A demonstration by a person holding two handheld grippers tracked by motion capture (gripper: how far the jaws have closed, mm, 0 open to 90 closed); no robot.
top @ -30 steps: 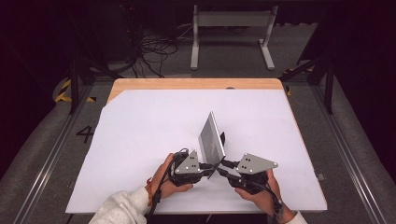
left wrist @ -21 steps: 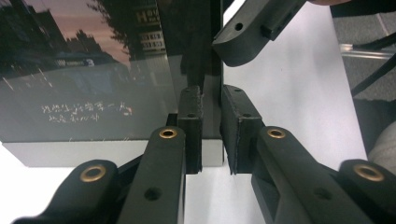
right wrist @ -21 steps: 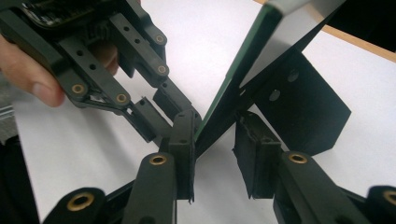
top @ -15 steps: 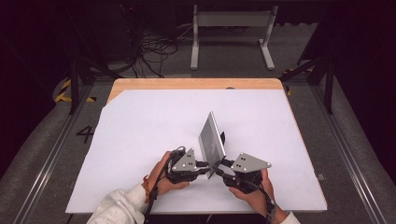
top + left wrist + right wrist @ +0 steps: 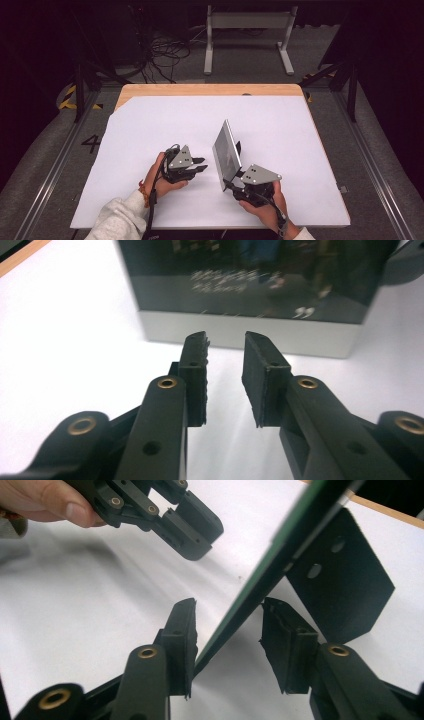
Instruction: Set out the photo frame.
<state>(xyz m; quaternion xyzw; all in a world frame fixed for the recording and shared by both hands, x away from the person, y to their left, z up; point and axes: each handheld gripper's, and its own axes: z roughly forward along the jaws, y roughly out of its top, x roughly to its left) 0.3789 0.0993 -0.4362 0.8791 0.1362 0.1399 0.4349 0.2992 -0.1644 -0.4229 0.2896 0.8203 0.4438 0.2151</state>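
Our right gripper (image 5: 231,184) sits at the near edge of the picture frame (image 5: 227,155), its jaws parted on either side of the frame's thin edge; in the right gripper view (image 5: 227,645) the left pad looks to touch the edge while the right pad stands clear, so we count it as not clamped. The frame stands upright, slightly tilted, on the white table (image 5: 150,125), propped by a black stand (image 5: 340,585) behind it. At about nine o'clock from the frame our left gripper (image 5: 201,165) hovers just beside it, jaws apart and holding nothing (image 5: 225,350), pointing at the frame's dark glass face (image 5: 250,280).
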